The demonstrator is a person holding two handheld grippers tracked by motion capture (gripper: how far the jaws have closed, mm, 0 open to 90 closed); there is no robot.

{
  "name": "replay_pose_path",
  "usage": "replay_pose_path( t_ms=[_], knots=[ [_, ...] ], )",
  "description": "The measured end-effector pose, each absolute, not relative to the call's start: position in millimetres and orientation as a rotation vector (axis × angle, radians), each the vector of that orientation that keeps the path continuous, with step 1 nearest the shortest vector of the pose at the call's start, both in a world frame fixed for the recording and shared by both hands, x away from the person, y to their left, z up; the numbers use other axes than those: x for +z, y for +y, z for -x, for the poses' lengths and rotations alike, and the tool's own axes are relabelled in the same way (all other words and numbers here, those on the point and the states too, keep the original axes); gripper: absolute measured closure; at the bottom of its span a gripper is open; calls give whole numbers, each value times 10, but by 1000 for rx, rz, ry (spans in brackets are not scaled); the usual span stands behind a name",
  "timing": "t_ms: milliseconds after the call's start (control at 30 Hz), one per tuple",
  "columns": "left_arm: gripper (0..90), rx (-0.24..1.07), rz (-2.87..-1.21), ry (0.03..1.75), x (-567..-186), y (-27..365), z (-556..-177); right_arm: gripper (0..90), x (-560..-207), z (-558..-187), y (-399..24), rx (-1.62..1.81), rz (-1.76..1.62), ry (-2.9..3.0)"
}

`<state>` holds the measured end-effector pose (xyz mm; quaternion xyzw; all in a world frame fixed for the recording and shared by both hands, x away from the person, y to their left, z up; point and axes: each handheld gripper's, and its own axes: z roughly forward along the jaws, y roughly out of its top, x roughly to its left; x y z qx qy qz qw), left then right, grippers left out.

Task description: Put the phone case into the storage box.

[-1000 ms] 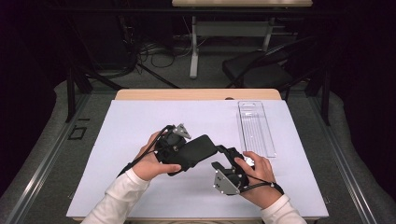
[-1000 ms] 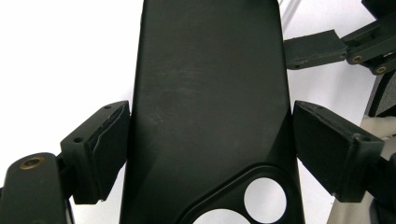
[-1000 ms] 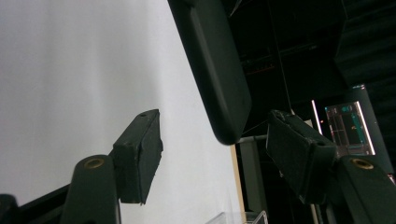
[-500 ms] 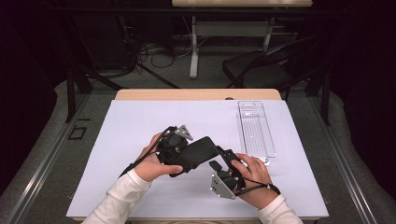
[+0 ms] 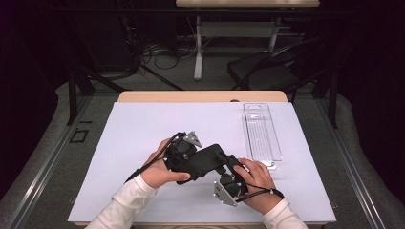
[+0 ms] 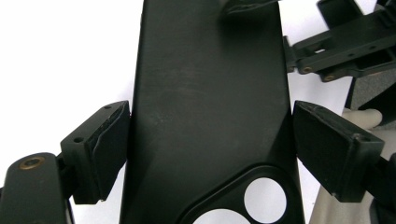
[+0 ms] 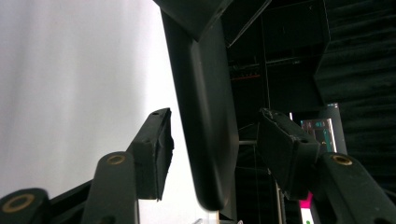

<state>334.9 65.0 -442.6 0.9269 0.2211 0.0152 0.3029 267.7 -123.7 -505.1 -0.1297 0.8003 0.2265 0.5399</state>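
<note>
High view: the black phone case (image 5: pixel 203 161) is held above the white surface (image 5: pixel 143 129) between both hands. Left gripper view: the left tool (image 6: pixel 205 149) pinches the case across its width. Right gripper view: the right tool (image 7: pixel 212 149) has just been closing around the case edge, gaps remaining; a two-handed hold is not yet complete.

Left hand-held gripper (image 5: pixel 203 160) clamped wide; right hand-held gripper (image 5: pixel 228 160) has just been closing, jaws apart.

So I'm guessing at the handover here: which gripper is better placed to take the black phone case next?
Probably the right gripper. The left gripper already clamps the black phone case across its width, while the right's jaws have just been closing around the case's edge, gaps showing on both sides.
</note>
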Motion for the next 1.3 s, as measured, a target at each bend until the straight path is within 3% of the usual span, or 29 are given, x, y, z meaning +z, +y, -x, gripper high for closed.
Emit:
replay_pose_path(
  t_ms=[1300],
  knots=[
    [146, -21, -2451, 529, -4425, 550, -3268, 663, -5124, -2692, -1212, 465, 407, 1820]
  ],
)
